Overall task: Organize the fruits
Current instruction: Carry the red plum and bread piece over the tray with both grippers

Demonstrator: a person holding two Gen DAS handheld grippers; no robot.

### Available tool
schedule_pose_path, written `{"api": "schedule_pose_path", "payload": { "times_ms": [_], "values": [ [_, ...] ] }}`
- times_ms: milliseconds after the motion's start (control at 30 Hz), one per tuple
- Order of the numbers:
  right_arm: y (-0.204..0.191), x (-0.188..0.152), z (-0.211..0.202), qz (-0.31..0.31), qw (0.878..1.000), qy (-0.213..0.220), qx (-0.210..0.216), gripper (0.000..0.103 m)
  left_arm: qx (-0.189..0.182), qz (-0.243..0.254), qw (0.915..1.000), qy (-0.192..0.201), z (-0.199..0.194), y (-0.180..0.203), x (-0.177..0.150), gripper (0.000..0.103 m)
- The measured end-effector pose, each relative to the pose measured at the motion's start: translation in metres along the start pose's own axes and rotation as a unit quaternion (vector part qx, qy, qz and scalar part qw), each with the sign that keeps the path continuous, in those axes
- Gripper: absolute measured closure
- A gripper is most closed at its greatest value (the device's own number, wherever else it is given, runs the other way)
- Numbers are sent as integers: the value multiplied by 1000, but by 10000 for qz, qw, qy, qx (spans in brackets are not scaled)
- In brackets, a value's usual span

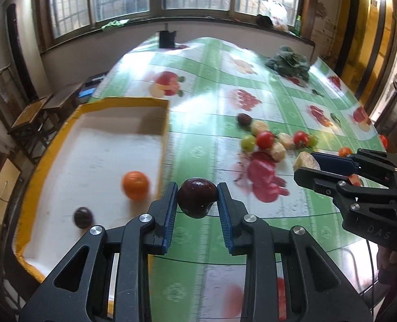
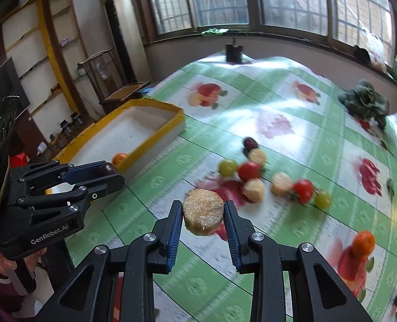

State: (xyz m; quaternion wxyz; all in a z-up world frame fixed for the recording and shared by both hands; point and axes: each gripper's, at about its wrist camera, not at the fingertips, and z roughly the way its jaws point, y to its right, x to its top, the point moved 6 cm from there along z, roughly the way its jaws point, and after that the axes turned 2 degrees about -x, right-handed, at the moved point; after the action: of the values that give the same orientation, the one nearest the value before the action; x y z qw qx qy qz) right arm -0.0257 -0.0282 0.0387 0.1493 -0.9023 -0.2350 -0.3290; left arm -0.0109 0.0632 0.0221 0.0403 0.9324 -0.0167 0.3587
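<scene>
Left tongs [image 1: 197,197] clench a dark plum [image 1: 197,198] — right tongs [image 2: 203,214], at three o'clock, clench a tan slice [image 2: 203,211] above the desk [image 2: 252,102].

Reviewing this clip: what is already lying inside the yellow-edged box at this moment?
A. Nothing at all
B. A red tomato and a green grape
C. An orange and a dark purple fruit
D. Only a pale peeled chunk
C: the left wrist view shows an orange and a dark purple fruit lying on the white floor of the yellow-edged box, while the tomatoes and grapes sit out on the tablecloth.
</scene>
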Motion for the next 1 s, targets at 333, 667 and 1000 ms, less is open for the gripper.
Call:
{"api": "schedule_pose_path", "payload": {
  "times_ms": [333,667,1000],
  "values": [
    [-43,23,23,-408,9989,-109,207,73,325,-281,9991,38,-5,-49,2,74],
    [-73,40,44,-725,9964,-194,383,73,617,-605,9962,48,-6,-97,5,74],
    [-105,70,74,-995,9929,-219,611,73,851,-986,9914,-98,12,-145,14,74]
  ]
}}
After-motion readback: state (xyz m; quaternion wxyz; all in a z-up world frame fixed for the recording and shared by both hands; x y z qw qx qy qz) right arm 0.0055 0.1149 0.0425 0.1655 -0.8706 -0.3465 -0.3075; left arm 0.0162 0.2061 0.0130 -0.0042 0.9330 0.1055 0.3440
